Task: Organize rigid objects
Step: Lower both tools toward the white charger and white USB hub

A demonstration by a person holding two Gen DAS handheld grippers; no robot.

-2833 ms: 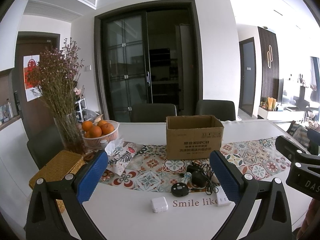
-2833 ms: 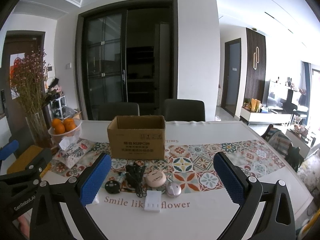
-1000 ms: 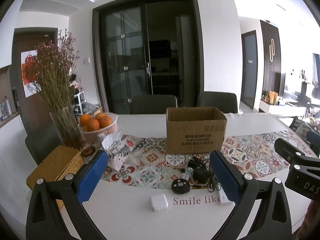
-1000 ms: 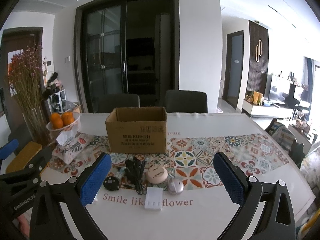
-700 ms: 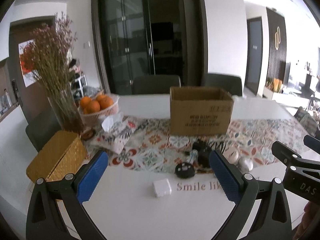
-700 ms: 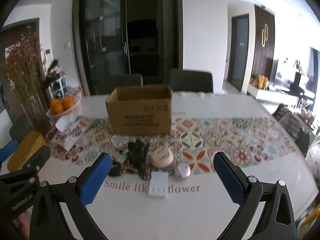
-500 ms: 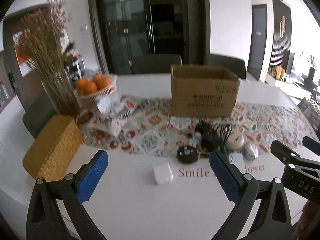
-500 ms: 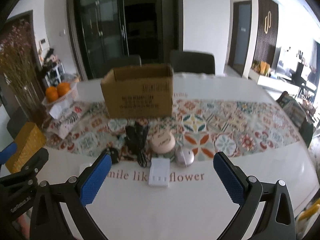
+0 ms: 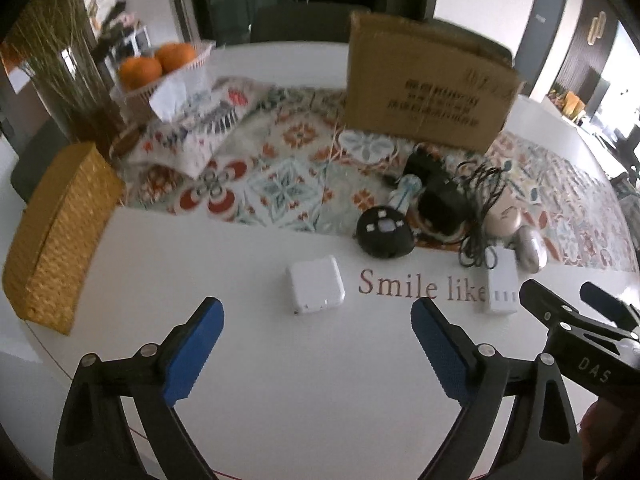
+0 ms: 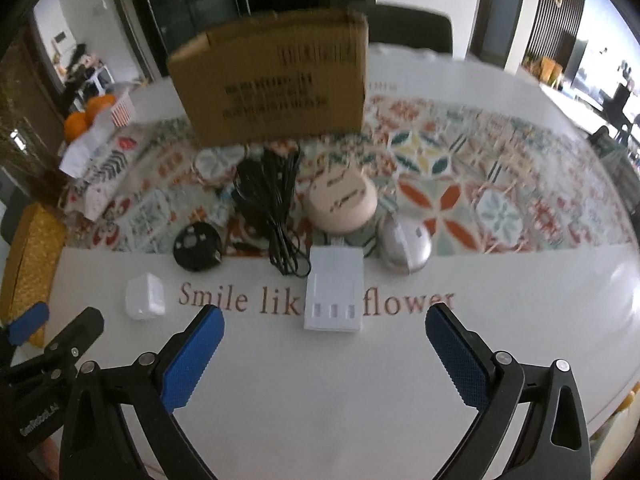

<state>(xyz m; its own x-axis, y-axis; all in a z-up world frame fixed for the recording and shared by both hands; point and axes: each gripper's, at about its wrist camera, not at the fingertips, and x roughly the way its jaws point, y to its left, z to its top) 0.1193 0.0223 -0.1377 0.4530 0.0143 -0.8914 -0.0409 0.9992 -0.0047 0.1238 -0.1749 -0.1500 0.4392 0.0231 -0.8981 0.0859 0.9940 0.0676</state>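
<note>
A: Where's the white charger (image 9: 316,290)?
B: On the surface (image 9: 280,380), twelve o'clock of the left hand-held gripper (image 9: 318,322), whose jaws are closing, empty.
A: Right hand-held gripper (image 10: 325,330)?
B: Wide, empty; box (image 10: 276,80) at twelve.

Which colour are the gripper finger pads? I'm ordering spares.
Blue, with a fine textured surface, on black arms. The pads show best in the right wrist view.

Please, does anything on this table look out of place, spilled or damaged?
Nothing looks spilled or broken. The small things lie loose in front of the cardboard box: a black cable bundle, a round beige case, a white power strip covering part of the printed words, and a white charger set apart.
</note>
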